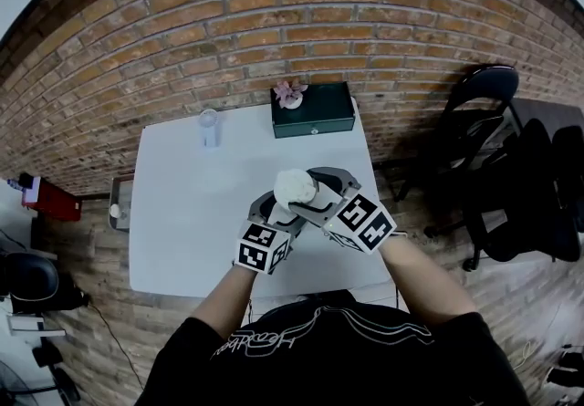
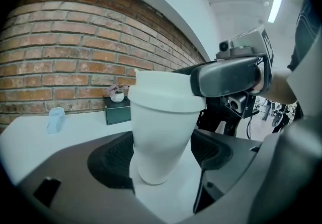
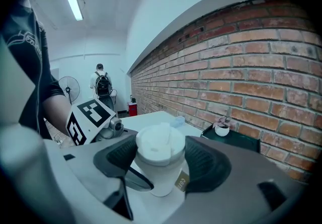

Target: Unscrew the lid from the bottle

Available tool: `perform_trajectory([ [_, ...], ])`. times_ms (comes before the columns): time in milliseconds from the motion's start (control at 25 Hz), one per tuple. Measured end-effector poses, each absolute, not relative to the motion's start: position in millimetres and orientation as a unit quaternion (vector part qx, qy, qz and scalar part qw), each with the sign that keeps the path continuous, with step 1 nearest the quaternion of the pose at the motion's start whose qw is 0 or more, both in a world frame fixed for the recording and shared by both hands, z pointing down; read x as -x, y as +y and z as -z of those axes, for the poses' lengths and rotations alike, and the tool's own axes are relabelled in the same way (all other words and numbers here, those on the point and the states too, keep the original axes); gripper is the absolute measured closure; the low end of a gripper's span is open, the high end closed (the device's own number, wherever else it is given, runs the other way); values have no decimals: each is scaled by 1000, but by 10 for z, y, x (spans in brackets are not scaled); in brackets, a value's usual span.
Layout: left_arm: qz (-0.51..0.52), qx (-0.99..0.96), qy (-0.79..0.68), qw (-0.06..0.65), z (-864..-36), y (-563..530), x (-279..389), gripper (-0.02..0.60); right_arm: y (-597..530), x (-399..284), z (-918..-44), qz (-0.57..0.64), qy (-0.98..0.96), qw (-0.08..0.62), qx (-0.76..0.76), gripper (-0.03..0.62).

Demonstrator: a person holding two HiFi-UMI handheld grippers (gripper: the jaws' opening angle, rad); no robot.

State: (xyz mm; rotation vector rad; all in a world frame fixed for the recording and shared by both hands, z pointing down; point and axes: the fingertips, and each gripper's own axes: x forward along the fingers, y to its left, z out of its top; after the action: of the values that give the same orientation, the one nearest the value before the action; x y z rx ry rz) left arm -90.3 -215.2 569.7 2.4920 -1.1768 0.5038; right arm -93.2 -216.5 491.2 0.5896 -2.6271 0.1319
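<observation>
A person is working at a white bench [image 1: 182,222], holding a tool in each hand. The left tool [image 2: 162,155] is gripping an upright white bottle [image 2: 161,137] by its body, its jaws partly apart and pressing on both sides. The right tool [image 3: 161,160] is clamping its jaws on the lid [image 3: 160,142], which is on the bottle. The bottle is over the bench's near half; whether it is touching the bench is unclear. A cup [image 1: 210,126] and a green box [image 1: 313,109] are standing at the far edge.
</observation>
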Motion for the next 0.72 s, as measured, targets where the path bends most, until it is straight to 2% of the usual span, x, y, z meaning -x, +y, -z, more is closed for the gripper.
perform_trajectory([
  [280, -180, -881, -404, 169, -5689, -2146, 911, 212, -2147, 961, -4936, -21, -959, 252, -125, 296],
  [720, -186, -886, -389, 170, -5689, -2111, 899, 212, -2104, 965, -4958, 32, -948, 300, 101, 296],
])
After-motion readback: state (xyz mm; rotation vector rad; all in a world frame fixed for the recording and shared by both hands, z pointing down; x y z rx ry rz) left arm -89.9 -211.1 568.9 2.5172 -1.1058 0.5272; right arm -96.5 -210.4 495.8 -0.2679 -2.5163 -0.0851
